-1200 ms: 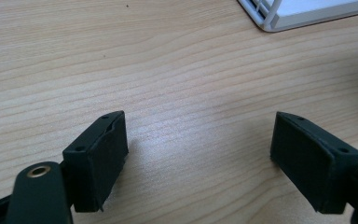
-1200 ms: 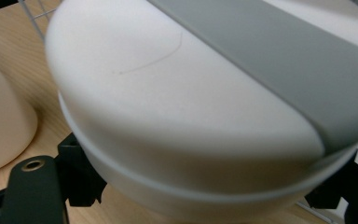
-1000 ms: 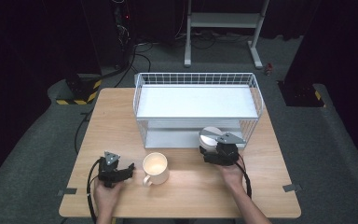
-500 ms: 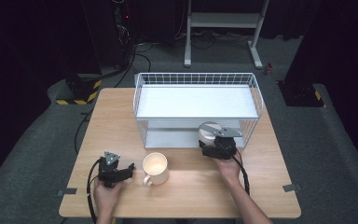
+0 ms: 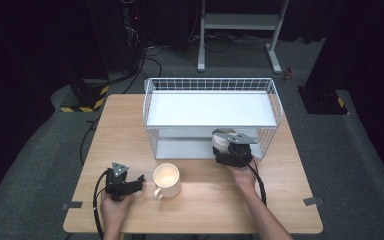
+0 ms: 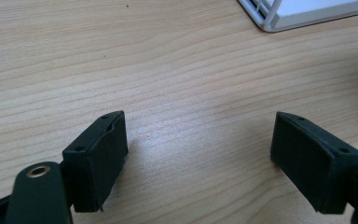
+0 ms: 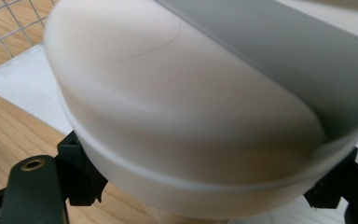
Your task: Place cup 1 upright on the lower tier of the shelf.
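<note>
R gripper (image 5: pixel 228 150) clamps a bowl (image 7: pixel 186 116) at the rack's (image 5: pixel 210 107) lower shelf, placing approx half done. Mug (image 5: pixel 166 180) waits on counter (image 5: pixel 220 200); L gripper (image 6: pixel 200 154) open, empty.

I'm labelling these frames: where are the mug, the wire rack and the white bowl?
mug (image 5: pixel 166 176), high view, inside bottom.
wire rack (image 5: pixel 208 83), high view, back rim.
white bowl (image 7: pixel 168 126), right gripper view, outer side wall.

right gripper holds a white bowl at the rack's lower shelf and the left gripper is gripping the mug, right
Not quite. The left gripper grips nothing: the left gripper view shows its jaws open over bare table, and the mug stands beside it. The right gripper does hold the white bowl at the rack.
</note>
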{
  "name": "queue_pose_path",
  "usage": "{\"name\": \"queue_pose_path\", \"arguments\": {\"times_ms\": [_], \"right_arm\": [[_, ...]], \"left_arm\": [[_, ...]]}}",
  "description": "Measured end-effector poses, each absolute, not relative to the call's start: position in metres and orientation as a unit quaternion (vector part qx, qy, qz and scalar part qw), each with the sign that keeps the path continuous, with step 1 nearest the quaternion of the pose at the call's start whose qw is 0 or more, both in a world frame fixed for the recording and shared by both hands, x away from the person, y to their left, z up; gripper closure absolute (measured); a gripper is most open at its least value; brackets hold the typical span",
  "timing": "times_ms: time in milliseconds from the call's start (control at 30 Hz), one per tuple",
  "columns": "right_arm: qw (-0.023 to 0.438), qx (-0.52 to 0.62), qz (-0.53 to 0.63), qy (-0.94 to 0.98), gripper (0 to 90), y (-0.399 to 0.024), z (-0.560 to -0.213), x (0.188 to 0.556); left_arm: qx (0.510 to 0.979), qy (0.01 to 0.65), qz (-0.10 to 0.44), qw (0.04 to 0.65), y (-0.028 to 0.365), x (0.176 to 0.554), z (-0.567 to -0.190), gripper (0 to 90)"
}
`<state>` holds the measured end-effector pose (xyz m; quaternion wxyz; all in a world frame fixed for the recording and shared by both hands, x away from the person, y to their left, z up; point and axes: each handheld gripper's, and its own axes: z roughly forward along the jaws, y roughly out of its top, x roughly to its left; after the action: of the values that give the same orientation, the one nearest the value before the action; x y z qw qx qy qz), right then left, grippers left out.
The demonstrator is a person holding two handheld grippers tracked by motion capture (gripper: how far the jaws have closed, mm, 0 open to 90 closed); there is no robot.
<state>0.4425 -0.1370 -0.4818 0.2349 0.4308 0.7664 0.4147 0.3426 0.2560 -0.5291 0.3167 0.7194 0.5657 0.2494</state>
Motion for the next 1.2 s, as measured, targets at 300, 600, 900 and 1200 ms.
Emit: {"name": "queue_pose_path", "arguments": {"times_ms": [300,600,900,1200], "right_arm": [[0.231,0.436,0.417,0.763,16.7,-0.137,-0.482,0.448],[0.222,0.437,0.418,0.764,11.9,-0.141,-0.483,0.447],[0.220,0.436,0.403,0.774,14.0,-0.147,-0.485,0.436],[0.223,0.449,0.377,0.779,20.7,-0.141,-0.493,0.442]], "left_arm": [[0.720,0.565,0.250,0.316,0.256,0.343,-0.529,18.8],[0.719,0.566,0.250,0.316,0.256,0.343,-0.529,18.8],[0.719,0.566,0.250,0.316,0.256,0.343,-0.529,18.8],[0.719,0.566,0.250,0.316,0.256,0.343,-0.529,18.8]]}}
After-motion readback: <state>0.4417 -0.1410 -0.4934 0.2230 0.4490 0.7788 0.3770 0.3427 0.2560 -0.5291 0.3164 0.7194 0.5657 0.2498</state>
